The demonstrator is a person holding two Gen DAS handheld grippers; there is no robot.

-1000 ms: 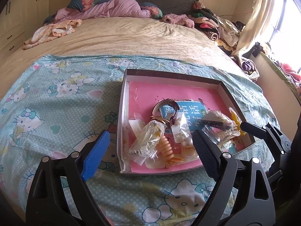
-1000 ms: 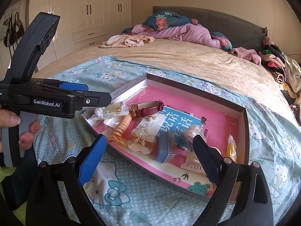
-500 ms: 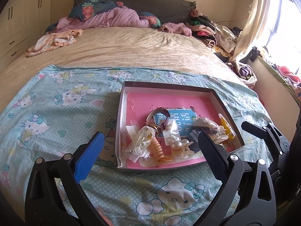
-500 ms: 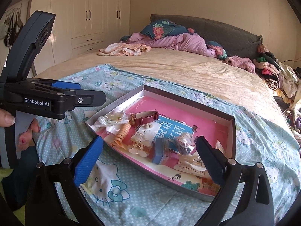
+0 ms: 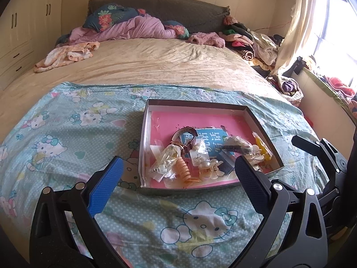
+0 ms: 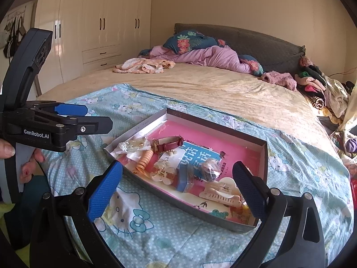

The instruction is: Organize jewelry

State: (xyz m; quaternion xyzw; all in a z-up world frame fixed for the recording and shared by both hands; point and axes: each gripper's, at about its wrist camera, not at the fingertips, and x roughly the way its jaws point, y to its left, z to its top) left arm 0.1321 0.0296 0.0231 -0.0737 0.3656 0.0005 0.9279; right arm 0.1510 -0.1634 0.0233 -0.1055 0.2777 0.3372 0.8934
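Observation:
A shallow cardboard box (image 5: 142,138) with a pink floor lies on a Hello Kitty sheet (image 5: 67,138) on the bed. It holds a red-strapped watch (image 5: 185,134), an orange coil hair tie (image 5: 184,170), bagged jewelry (image 5: 165,158), pale hair clips (image 5: 212,167) and a blue card (image 5: 209,140). My left gripper (image 5: 178,189) is open and empty, just short of the box's near edge. My right gripper (image 6: 176,188) is open and empty, above the box's (image 6: 264,156) near side, with the watch (image 6: 167,143) and a white claw clip (image 6: 221,195) ahead.
The left gripper's body (image 6: 53,127) shows at the left of the right wrist view. Pillows and a purple quilt (image 5: 133,29) lie at the headboard. Clothes (image 5: 250,42) pile up at the bed's right side near the window. Wardrobes (image 6: 100,31) stand to the left.
Both grippers have drawn back and up from the box, which now looks smaller and farther. Both stayed open and empty. The box contents have not moved.

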